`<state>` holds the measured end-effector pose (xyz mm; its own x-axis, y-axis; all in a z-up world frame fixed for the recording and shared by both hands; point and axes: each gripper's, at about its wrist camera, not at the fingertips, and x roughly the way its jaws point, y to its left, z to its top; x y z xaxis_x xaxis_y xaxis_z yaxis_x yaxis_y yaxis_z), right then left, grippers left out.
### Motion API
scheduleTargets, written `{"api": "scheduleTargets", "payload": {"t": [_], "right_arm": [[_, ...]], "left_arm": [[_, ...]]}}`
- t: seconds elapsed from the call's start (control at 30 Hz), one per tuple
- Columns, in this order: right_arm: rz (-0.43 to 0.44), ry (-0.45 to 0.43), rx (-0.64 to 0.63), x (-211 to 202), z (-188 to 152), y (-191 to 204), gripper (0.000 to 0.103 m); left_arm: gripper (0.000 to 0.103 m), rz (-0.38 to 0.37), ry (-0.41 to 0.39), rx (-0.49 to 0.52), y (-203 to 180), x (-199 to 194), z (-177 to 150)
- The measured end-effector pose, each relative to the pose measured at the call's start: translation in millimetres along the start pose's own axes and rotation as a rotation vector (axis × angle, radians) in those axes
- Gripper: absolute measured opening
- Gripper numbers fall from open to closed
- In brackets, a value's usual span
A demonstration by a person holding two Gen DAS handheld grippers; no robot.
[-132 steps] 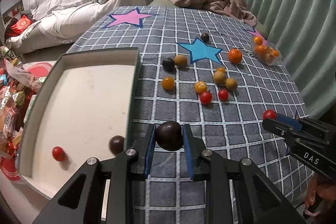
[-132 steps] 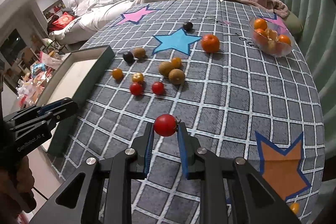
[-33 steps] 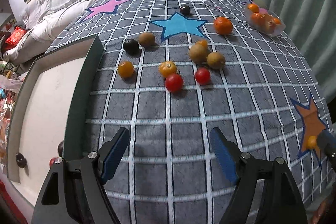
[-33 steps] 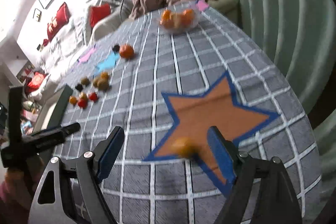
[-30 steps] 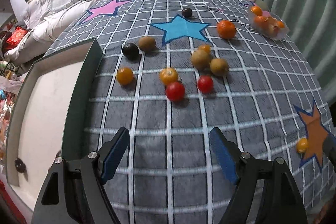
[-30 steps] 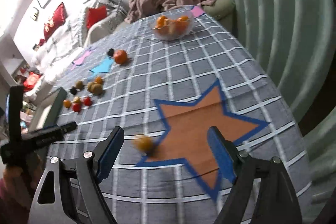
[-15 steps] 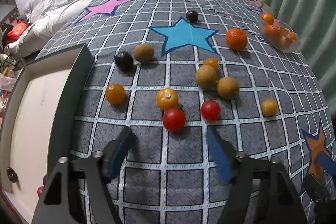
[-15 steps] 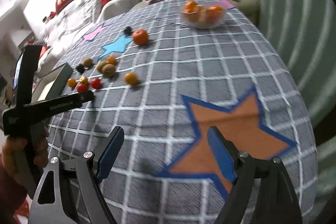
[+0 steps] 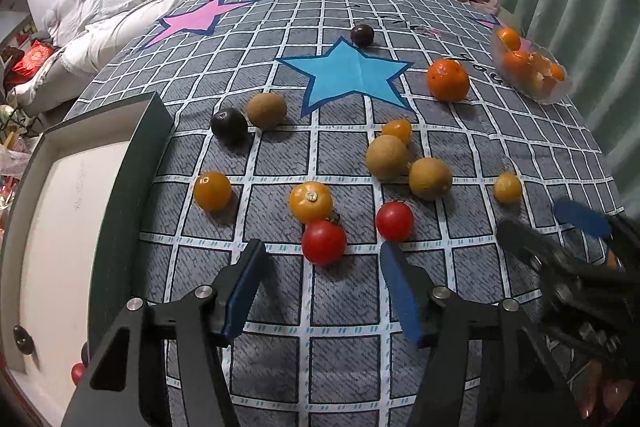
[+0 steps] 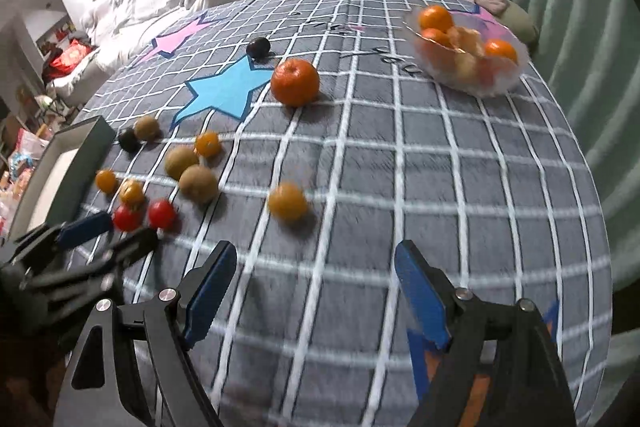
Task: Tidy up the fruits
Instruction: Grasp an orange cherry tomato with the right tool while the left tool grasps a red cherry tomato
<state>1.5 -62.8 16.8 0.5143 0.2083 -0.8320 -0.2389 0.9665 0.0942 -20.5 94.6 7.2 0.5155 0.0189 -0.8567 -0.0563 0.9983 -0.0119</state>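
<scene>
evenly lit indoors, fairly bright, light from overhead. soft short shadows under each fruit on the tabletop [image 9: 344,307]. strong fisheye bending of the grid lines, black vignette at every corner. left wrist view mostly sharp, blurred only on the right hand-held gripper [image 9: 560,231] at its edge. right wrist view smeared by motion: yellow fruit [image 10: 287,201], clear bowl [image 10: 472,79] and left hand-held gripper [image 10: 104,231] all soft.

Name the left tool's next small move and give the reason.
Probably ease the left tool forward and down until its open blue pads flank the nearest red tomato, then close. That tomato lies loose on the cloth just ahead of the gap, almost centred, and the tool holds nothing.
</scene>
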Motion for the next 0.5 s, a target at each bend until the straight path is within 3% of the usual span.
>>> {"api": "scheduleTargets", "payload": {"t": [0.03,0.13,0.2,0.23,0.5], "right_arm": [[-0.002,-0.001,-0.015,2.8,3.7,2.4,0.082],[-0.031,-0.014,-0.087,7.5,8.8,15.7,0.061],[-0.032,-0.023,-0.118,6.8,8.6,21.4,0.031],[-0.019,-0.024,-0.115,6.1,8.1,21.0,0.026],[0.088,-0.013,-0.034,-12.5,-13.1,7.5,0.024]], "left_arm": [[0.053,-0.001,-0.002,0.002,0.2,-0.3,0.0],[0.036,-0.005,0.002,0.001,1.1,-1.5,1.3],[0.030,-0.006,0.002,-0.002,2.7,-1.8,1.2],[0.023,-0.008,-0.001,-0.005,4.1,-2.2,0.5],[0.023,-0.041,-0.005,-0.003,7.0,-9.1,-10.1]]}}
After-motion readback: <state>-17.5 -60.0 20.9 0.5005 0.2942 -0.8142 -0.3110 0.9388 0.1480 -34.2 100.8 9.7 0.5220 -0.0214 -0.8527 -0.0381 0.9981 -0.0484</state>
